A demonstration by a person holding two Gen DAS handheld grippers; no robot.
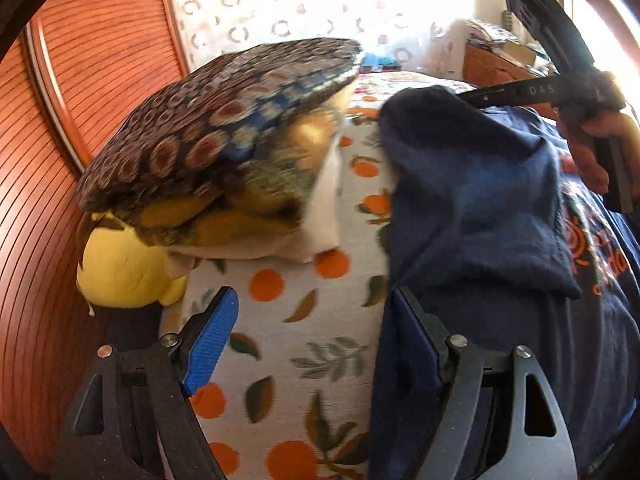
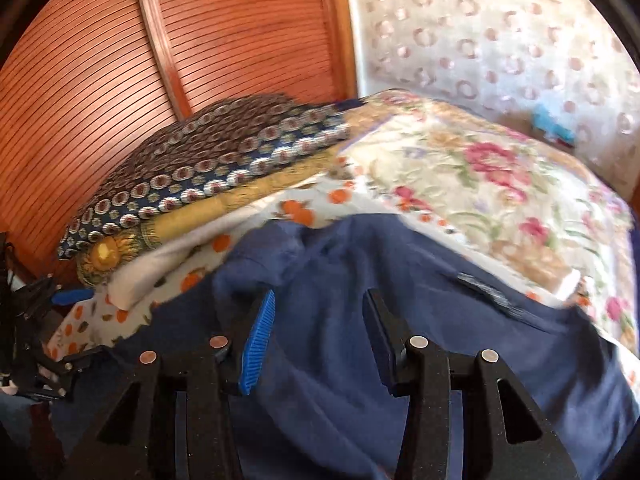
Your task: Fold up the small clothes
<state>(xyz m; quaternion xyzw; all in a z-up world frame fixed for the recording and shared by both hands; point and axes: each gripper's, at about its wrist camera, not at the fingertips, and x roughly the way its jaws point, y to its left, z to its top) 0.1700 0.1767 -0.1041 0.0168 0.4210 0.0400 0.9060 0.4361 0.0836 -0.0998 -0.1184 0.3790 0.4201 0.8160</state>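
Blue cloth, a navy shirt [image 1: 472,200], lies on the orange-print sheet [image 1: 288,320] under the right finger of the left gripper [image 1: 316,344], whose jaws stand wide apart and empty. The shirt edge should be pinched cleanly.

Seen from the right wrist, the shirt [image 2: 328,280] lies just beyond the right gripper [image 2: 320,340], held apart with nothing gripped. One layer should be taken and folded flat.

We see the T-shirt [image 1: 472,200] lying on the bed [image 1: 288,328], with stacked cushions [image 1: 224,128] to its left, before the wardrobe doors [image 1: 100,60].
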